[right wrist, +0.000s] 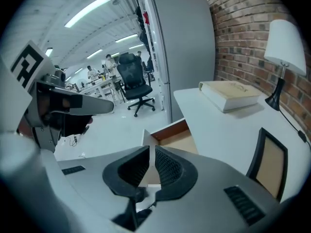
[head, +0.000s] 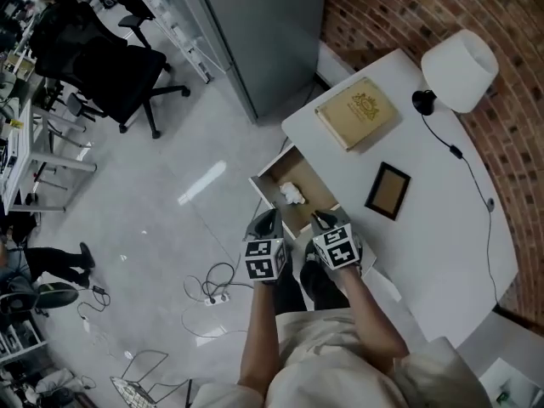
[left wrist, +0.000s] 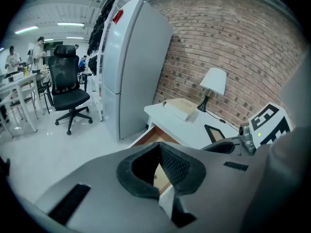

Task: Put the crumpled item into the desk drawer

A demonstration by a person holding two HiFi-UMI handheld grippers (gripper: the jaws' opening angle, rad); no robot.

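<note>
- The room: a brick wall [head: 382,7] runs behind the desk; the pale glossy floor [head: 170,194] carries loose cables [head: 212,283]; only the gripper views reach the far end, with strip lights [right wrist: 87,11] overhead and people [right wrist: 109,62] at tables.
- The cabinet [head: 255,32]: tall and grey, just beside the desk's far corner; a black chair [head: 119,75] stands well apart from it on the open floor.
- The desk [head: 442,228]: white, with a rounded corner; the head view shows its tabletop most fully.
- The drawer [head: 265,170]: pulled out from the tabletop's edge opposite the wall; the head view looks down onto its wooden bottom; each gripper view catches only a strip of it past the jaws.
- The lamp [head: 459,70]: white shade and black base, at the tabletop's wall edge; its cord [head: 476,185] trails along that edge.
- The book [head: 358,112]: tan, lying flat at the corner nearest the cabinet.
- The frame [head: 388,190]: dark-rimmed, mid-tabletop, between the drawer edge and the wall edge.
- The left gripper [head: 265,221]: by the drawer's front near corner; its own view shows the pads meeting at the tips, nothing between them.
- The right gripper [head: 323,220]: over the drawer's near side wall; its own view shows the pads drawn together but for a thin slit, gripping nothing.
- The crumpled item [head: 292,193]: white, lying on the drawer's bottom about midway, apart from both grippers; only the head view shows it.
</note>
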